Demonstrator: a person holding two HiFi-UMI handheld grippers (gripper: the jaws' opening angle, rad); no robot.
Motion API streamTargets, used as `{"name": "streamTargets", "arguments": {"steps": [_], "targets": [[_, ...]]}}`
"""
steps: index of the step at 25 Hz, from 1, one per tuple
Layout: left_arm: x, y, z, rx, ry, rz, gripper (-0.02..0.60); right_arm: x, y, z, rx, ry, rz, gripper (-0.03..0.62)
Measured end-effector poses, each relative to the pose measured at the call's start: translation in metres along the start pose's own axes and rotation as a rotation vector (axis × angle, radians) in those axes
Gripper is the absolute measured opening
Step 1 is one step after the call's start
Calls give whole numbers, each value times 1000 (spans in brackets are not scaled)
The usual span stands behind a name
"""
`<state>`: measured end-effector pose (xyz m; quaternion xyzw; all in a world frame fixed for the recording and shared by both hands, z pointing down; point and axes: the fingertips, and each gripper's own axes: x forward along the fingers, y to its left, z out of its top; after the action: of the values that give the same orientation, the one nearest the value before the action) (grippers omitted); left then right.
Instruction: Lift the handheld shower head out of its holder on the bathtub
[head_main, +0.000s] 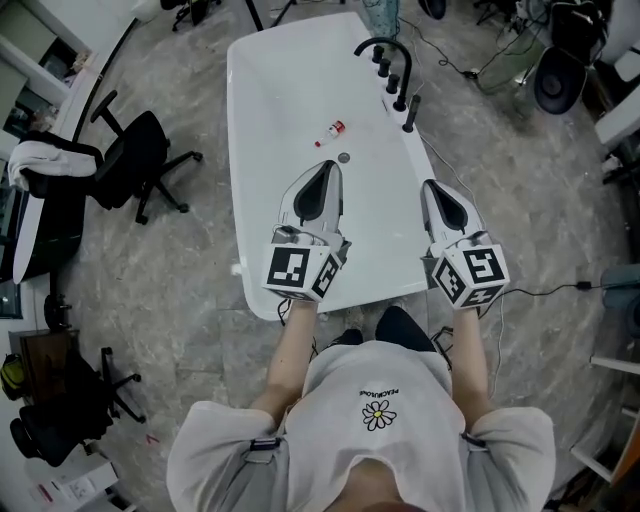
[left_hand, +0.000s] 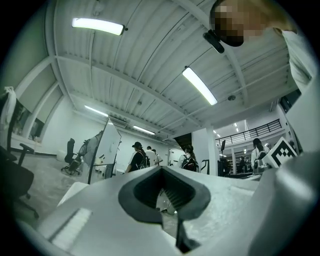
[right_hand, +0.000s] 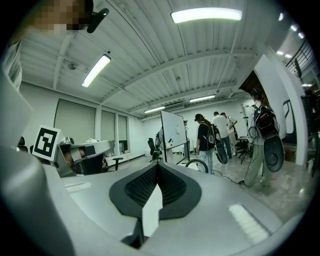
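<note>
Near: left gripper (head_main: 327, 170), right gripper (head_main: 432, 188) over bathtub (head_main: 280, 110) close end, fingers of both pressed together, empty. Far: black shower head (head_main: 410, 113) upright in holder on right rim, ahead of right gripper, which is nearer.

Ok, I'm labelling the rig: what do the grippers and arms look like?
The left gripper and right gripper are pale grey tapered shells with black ribbed inner pads. Each carries a cube of black-and-white square markers at its rear. The person wears a pale short-sleeved T-shirt with a daisy print.
</note>
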<state>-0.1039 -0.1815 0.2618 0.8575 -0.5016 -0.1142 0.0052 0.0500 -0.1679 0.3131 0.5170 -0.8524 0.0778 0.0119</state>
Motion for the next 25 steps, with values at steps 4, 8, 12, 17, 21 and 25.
{"name": "streamTargets", "arguments": {"steps": [4,8,12,17,21,25], "targets": [[17,9,0,-2,1,43,2,23,-27,-3,15,3,13,18],[32,17,-4,29,16,78,0,46,-47,-7,0,12,31,20],[60,28,-19,38,27,85,1,83,-69,-12,-31,20,42,20],[113,40,-62,83,51,40,0,131,-107,-49,-71,81,31,58],[146,52,-124,74,95,44,1,176,-158,-100,-64,144,-6,108],[175,76,-196,61,154,66,1,237,-222,-167,-19,206,-79,137]]}}
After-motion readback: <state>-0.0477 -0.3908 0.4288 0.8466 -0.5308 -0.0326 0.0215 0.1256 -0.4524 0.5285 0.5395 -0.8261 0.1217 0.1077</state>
